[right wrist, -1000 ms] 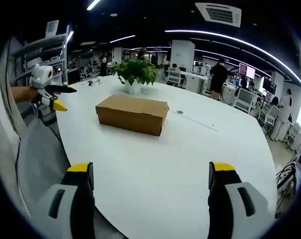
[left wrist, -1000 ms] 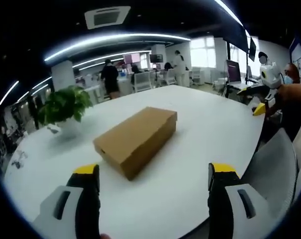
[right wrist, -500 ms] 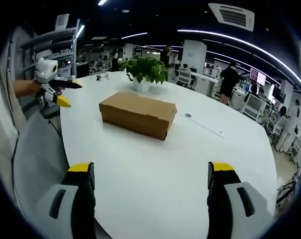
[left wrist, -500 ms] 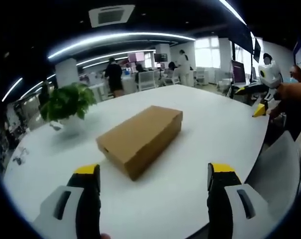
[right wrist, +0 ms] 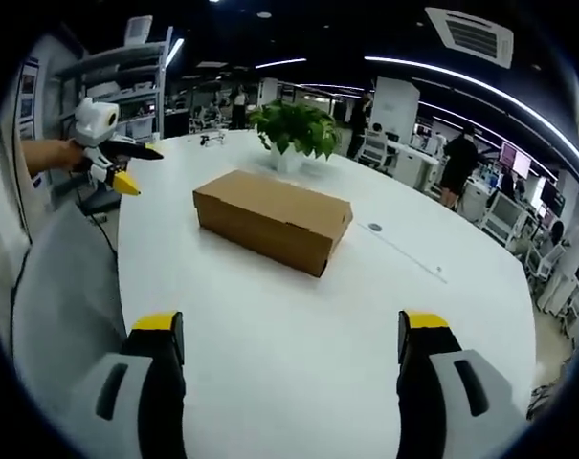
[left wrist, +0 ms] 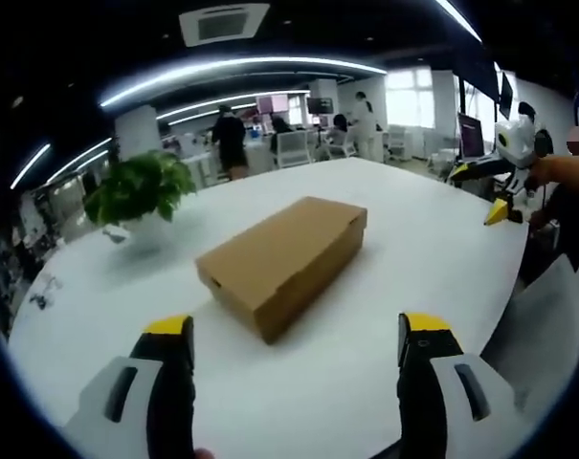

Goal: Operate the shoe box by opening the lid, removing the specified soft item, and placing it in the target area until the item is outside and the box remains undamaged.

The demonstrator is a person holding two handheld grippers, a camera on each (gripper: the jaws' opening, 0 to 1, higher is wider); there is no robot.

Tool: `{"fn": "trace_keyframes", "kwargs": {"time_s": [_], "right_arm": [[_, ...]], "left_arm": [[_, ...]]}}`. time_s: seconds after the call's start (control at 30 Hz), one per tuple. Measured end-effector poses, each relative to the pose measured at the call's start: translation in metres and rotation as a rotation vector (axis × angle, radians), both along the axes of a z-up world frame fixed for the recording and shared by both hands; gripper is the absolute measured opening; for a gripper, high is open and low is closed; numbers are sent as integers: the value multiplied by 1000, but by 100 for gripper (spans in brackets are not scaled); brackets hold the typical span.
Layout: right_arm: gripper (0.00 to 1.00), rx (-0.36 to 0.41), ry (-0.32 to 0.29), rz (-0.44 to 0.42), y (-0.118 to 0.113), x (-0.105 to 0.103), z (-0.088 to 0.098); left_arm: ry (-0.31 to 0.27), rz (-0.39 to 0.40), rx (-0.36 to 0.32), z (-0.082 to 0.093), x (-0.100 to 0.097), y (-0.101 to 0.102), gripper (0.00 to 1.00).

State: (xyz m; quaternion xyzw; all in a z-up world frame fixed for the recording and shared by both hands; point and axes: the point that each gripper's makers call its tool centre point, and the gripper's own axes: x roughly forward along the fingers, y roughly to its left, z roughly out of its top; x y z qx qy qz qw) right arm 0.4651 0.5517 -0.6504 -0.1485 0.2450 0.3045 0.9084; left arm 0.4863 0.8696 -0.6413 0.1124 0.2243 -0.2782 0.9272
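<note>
Left gripper view: the left gripper (left wrist: 296,335) is seen with its jaws wide apart and nothing held between them, low at 6 o'clock. The shoe box (left wrist: 281,261) lies closed on the white table (left wrist: 433,239), a little above the centre, with one short end turned toward the camera. A potted plant (left wrist: 139,188) stands at 10 o'clock, well apart from the box. The right gripper (left wrist: 498,211) is seen at 3 o'clock, off the table edge. Right gripper view: its jaws are also spread wide and empty at 6 o'clock. The box is seen at 12 o'clock from the centre, its lid still on, the plant behind it. The left gripper is held at 9 o'clock. The cardboard lid may be crushed or torn if it is pinched too hard, and the light box may slide if only one side is lifted.
</note>
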Motion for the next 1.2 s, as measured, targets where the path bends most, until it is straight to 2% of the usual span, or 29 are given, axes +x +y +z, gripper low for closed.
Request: {"fn": "trace_keyframes", "kwargs": {"time_s": [0.53, 1.2], "right_arm": [[81, 9, -27, 86, 15, 34, -6], [68, 35, -61, 127, 36, 84, -16]], "left_arm": [[25, 58, 10, -12, 18, 11, 80], [54, 91, 21, -28, 52, 13, 71]]}}
